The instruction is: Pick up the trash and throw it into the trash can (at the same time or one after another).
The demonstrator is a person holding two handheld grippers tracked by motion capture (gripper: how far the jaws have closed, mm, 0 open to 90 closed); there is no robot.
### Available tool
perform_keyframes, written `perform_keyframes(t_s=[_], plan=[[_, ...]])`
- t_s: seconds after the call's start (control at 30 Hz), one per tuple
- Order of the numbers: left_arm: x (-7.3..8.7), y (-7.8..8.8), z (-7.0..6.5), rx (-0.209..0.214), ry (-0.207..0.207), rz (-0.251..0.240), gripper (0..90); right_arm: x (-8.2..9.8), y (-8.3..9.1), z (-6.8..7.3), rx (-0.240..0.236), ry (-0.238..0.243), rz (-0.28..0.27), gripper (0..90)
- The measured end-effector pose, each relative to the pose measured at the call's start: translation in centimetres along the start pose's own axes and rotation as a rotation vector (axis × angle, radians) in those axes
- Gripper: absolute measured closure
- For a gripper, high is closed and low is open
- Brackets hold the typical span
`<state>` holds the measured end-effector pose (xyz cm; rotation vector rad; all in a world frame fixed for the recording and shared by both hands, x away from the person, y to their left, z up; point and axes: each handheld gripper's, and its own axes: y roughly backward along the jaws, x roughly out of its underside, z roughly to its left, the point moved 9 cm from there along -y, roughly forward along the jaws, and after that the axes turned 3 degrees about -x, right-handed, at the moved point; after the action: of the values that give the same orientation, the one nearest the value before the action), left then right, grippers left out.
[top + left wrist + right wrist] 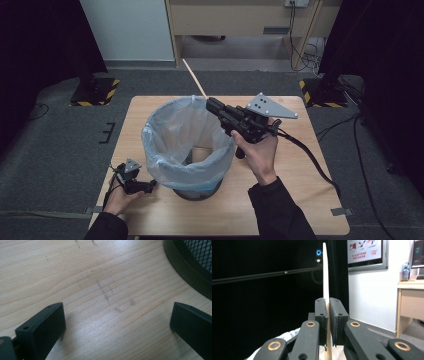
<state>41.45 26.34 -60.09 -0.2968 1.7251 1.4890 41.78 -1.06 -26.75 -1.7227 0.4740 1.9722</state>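
My right gripper (328,322) is clenched on a thin wooden stick (325,272) beside the lined bin (187,145), not yet dropped in; my left gripper (117,325) rests released on the table (100,277).

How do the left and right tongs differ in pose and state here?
The right tongs are lifted beside the lined bin's rim, while the left tongs sit low on the table by the bin's base. The right are shut on a thin wooden stick; the left stand open, holding nothing. Both are black and hand-held.
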Motion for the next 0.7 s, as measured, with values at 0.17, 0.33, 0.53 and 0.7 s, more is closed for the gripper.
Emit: perform_keyframes(t_s=[0.17, 0.33, 0.53, 0.7], plan=[[0.0, 0.0, 0.0, 0.0, 0.001, 0.0, 0.0, 0.7, -0.8, 0.4, -0.028, -0.008, 0.029, 78.1], [0.0, 0.0, 0.0, 0.0, 0.0, 0.0, 0.0, 0.3, -0.4, 0.0, -0.014, -0.002, 0.021, 76.0], [0.0, 0.0, 0.0, -0.001, 0.0, 0.0, 0.0, -1.2, 1.9, -2.7, 0.07, -0.007, -0.029, 68.5], [0.0, 0.0, 0.0, 0.0, 0.0, 0.0, 0.0, -1.3, 4.3, -5.7, 0.158, -0.01, -0.044, 61.7]])
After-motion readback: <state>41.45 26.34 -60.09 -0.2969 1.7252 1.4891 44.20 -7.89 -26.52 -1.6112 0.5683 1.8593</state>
